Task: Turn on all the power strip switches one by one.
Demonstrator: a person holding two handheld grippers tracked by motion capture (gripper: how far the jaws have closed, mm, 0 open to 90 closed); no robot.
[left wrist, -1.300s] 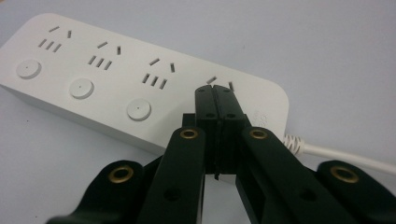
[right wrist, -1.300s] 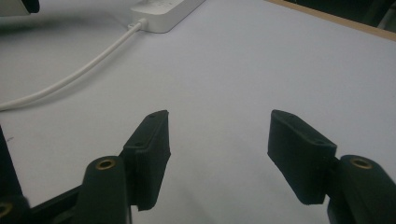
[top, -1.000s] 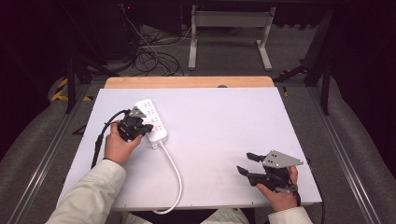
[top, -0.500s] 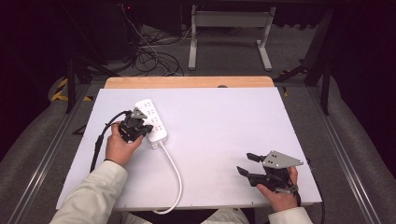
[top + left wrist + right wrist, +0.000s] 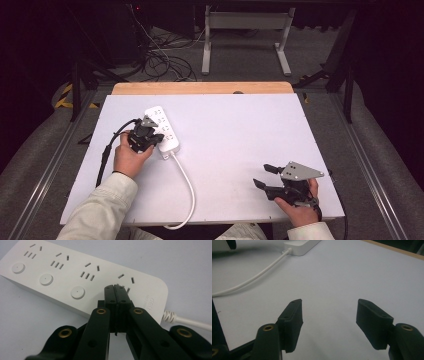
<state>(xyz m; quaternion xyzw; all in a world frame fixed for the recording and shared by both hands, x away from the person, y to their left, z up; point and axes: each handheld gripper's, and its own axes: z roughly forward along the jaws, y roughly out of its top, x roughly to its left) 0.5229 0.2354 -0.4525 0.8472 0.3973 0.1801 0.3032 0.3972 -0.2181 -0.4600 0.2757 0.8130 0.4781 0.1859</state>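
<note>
a: how is the left gripper (image 5: pixel 115 287)?
b: its jaws are pressed together, empty, tips over the power strip (image 5: pixel 75 277) at the cable-end socket.
a: and the right gripper (image 5: pixel 265 176)?
b: it is low over the table (image 5: pixel 240 130), jaws wide apart, holding nothing, strip well ahead.

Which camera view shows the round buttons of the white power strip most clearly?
The left gripper view: three round buttons lie close and sharp on the power strip, beside the socket slots, with the shut left gripper over the cord end. The high view shows the strip small, its buttons unclear. The right gripper view shows one end and the cord.
</note>
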